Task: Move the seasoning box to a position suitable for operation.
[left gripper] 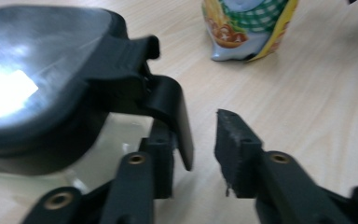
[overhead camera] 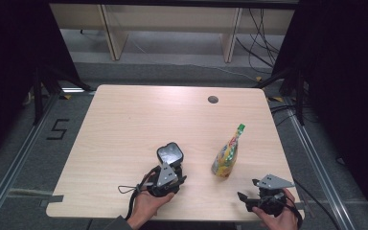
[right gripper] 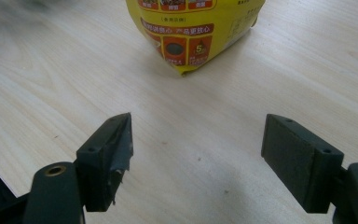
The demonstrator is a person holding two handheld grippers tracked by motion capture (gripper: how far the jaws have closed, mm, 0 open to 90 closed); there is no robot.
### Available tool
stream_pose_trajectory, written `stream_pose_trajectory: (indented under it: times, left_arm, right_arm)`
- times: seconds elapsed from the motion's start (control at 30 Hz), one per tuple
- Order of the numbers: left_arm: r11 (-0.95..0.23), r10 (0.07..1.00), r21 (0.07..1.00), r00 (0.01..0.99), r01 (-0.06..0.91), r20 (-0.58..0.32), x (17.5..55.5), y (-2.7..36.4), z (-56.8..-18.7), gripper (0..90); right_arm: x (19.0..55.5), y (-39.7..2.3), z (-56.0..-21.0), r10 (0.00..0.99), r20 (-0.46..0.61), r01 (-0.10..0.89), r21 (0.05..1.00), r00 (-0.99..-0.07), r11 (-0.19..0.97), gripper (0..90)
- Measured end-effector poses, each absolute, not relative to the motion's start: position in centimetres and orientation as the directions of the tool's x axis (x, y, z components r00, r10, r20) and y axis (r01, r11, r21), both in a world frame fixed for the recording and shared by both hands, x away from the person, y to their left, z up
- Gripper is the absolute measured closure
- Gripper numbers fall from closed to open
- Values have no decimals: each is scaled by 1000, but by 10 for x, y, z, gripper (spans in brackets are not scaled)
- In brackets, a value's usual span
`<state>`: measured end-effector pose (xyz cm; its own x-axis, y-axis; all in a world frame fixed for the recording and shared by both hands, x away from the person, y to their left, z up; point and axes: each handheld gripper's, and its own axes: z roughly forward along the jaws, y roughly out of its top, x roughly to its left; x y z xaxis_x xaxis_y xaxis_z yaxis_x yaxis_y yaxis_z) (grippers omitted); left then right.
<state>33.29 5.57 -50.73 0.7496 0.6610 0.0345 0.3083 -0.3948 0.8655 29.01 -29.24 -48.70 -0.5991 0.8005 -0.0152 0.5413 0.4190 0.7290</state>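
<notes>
A clear box with a glossy black lid sits on the wooden table left of centre. In the left gripper view the lid's black latch flap hangs between the jaws of my left gripper. The flap rests against the left jaw, and a gap separates it from the right pad. From above, the left gripper is at the box's near side. A yellow snack pouch with a green top lies right of centre. My right gripper is open and empty, just short of the pouch.
A round cable hole is near the table's far edge. Beyond the table are pale wooden furniture legs and loose cables on the floor. The table's front edge runs just under both hands.
</notes>
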Motion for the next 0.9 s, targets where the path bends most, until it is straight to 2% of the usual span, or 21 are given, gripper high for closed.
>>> stream_pose_trajectory:
  times: [0.1, 0.2, 0.23, 0.37, 0.47, 0.57, 0.7, 0.77, 0.83, 0.9]
  left_arm:
    - [-387, 664, 865, 748, 319, 21, 332, 60, -506, 787]
    - [-370, 660, 871, 751, 323, 2, 333, 64, -503, 796]
    - [-345, 663, 875, 748, 339, -29, 331, 69, -500, 793]
    - [-366, 645, 879, 764, 305, 3, 326, 84, -492, 798]
    - [-369, 661, 884, 750, 288, 32, 325, 92, -490, 847]
    - [-322, 636, 884, 769, 338, -63, 324, 89, -492, 819]
    - [-359, 615, 875, 788, 324, -39, 322, 79, -495, 810]
    - [-345, 626, 873, 778, 346, -61, 322, 75, -496, 809]
    - [-370, 612, 870, 790, 326, -36, 324, 68, -497, 804]
    - [-371, 622, 862, 782, 345, -45, 324, 63, -499, 797]
  right_arm:
    - [288, -291, -487, 811, 8, 565, 722, -585, 400, 260]
    - [290, -293, -487, 799, -12, 542, 728, -602, 419, 260]
    - [290, -293, -487, 801, -19, 542, 727, -598, 422, 260]
    - [288, -291, -487, 811, 17, 572, 718, -585, 398, 260]
    - [289, -293, -488, 800, -2, 554, 720, -600, 417, 266]
    - [291, -292, -488, 793, -11, 550, 715, -609, 431, 266]
    - [289, -290, -487, 804, 13, 564, 719, -595, 406, 266]
    - [289, -290, -487, 804, 12, 567, 716, -594, 408, 266]
    - [290, -290, -488, 802, 10, 563, 718, -597, 410, 266]
    - [293, -291, -488, 789, -14, 536, 726, -614, 431, 266]
